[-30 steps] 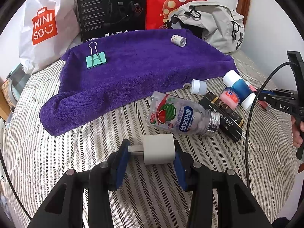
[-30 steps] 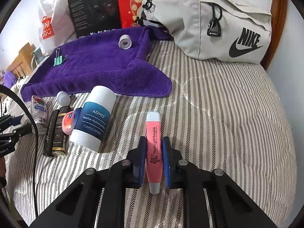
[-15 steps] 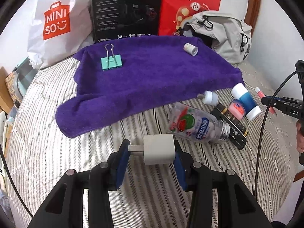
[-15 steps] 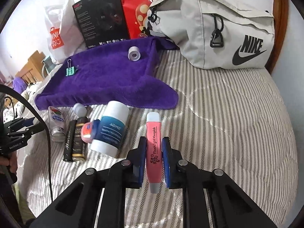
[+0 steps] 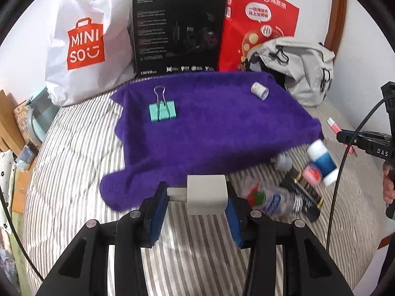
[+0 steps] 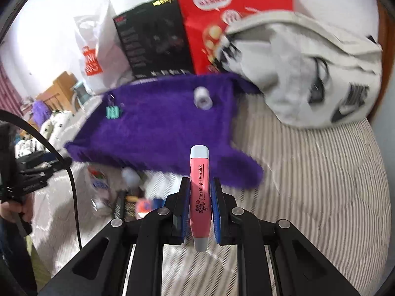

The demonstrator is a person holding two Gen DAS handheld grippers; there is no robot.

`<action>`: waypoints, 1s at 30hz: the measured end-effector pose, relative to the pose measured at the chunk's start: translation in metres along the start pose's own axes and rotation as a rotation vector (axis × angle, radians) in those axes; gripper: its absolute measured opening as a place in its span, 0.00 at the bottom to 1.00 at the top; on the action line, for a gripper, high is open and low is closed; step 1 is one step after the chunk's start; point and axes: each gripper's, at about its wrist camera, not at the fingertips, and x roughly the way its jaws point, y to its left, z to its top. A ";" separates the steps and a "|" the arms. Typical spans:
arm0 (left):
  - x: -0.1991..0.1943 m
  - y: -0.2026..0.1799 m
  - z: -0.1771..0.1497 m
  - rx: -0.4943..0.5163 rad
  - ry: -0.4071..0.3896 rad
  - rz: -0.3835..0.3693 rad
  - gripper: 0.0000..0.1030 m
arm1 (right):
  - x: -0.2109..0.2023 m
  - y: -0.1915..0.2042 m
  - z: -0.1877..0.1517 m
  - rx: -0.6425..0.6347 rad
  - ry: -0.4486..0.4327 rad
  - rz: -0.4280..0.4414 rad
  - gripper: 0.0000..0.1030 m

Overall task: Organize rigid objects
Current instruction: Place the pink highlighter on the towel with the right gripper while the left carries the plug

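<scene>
The left gripper (image 5: 196,197) pinches the white charger (image 5: 207,194) between its jaws, above the bed (image 5: 74,153) at the near edge of the purple towel (image 5: 209,128). The right gripper (image 6: 200,204) clamps the pink earpick (image 6: 200,194) lengthwise. Judging by the 2 items already on the towel, lower each flat onto bare cloth, clear of the green binder clip (image 5: 163,111) and small roll (image 5: 259,90), before releasing.

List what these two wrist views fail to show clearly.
- Right wrist view: items beside the purple towel are motion-blurred, labels unreadable.
- Left wrist view: the clear bottle is blurred and partly behind the right finger of the left gripper.
- Left wrist view: pink earpick mostly hidden by the right gripper.
- Grey bag: logo smeared.
</scene>
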 end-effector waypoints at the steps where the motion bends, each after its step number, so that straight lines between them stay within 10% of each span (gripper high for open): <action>1: 0.003 0.002 0.004 -0.002 -0.004 0.005 0.41 | 0.002 0.004 0.007 -0.010 -0.005 0.002 0.16; 30: 0.079 0.037 0.065 -0.073 0.033 0.044 0.41 | 0.137 0.018 0.079 -0.174 0.134 -0.139 0.16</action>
